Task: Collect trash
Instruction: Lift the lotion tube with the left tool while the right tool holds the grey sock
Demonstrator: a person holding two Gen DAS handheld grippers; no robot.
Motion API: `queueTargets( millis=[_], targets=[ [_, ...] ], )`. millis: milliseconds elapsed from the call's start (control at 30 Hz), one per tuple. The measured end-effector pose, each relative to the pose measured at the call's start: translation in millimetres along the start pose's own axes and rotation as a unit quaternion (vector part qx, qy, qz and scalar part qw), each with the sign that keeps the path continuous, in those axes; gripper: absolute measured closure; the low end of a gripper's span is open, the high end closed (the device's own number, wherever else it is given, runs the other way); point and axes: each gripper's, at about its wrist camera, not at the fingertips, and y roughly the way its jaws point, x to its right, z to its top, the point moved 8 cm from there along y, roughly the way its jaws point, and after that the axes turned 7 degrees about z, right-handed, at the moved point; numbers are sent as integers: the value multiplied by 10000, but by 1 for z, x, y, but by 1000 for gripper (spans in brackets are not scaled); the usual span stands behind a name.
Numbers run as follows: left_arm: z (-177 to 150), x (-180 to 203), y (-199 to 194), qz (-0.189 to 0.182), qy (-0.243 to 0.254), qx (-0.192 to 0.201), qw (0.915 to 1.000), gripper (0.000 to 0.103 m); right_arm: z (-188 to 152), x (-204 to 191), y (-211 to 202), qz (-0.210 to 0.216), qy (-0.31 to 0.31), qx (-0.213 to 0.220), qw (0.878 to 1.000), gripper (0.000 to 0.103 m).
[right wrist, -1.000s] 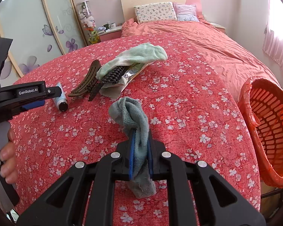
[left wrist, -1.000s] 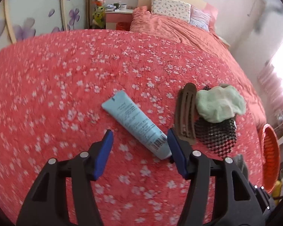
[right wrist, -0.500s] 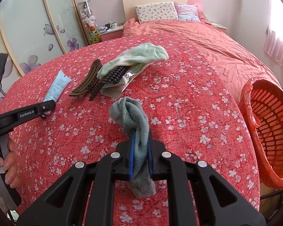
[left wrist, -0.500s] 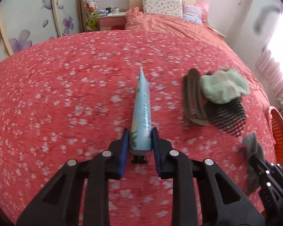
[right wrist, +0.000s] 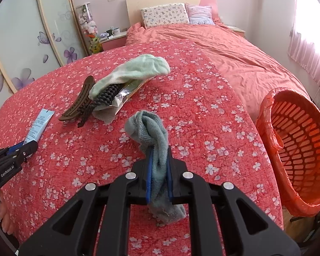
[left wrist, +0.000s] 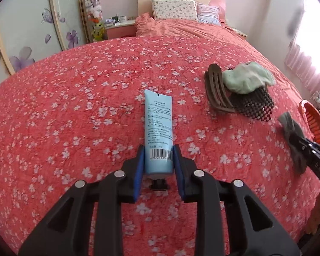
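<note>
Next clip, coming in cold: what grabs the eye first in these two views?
The left tongs, jaws just closed, clamp the capped end of a pale blue tube pointing away over the red floral bedspread. The right tongs grip a grey-green sock, with an orange basket at the bed's right edge. Between them lies a heap: brown hair clip, mint sock, black mesh piece.

Red bedspread [left wrist: 74, 106] with white blossoms, pale blue tube [left wrist: 158, 125] with black cap, brown hair clip [left wrist: 216, 90], mint green sock [right wrist: 134, 70], grey-green sock [right wrist: 153, 136], orange basket [right wrist: 296, 149], blue-padded black fingers [left wrist: 139, 166].
</note>
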Motion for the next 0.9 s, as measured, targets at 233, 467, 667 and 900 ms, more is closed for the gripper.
queueTargets(
  millis=[233, 467, 667, 900],
  targets=[
    [0, 2, 1, 220, 88, 163, 9996, 72, -2, 3, 0, 235, 185, -30, 9995, 88],
    [0, -4, 2, 182, -81, 135, 9997, 65, -3, 9, -2, 440, 326, -17, 9985, 87],
    [-1, -8, 1, 179, -120, 124, 9997, 62, -2, 10, -1, 554, 415, -5, 9976, 87],
    [0, -7, 1, 140, -131, 121, 9997, 60, -3, 12, -2, 620, 471, 4, 9970, 87]
  ],
)
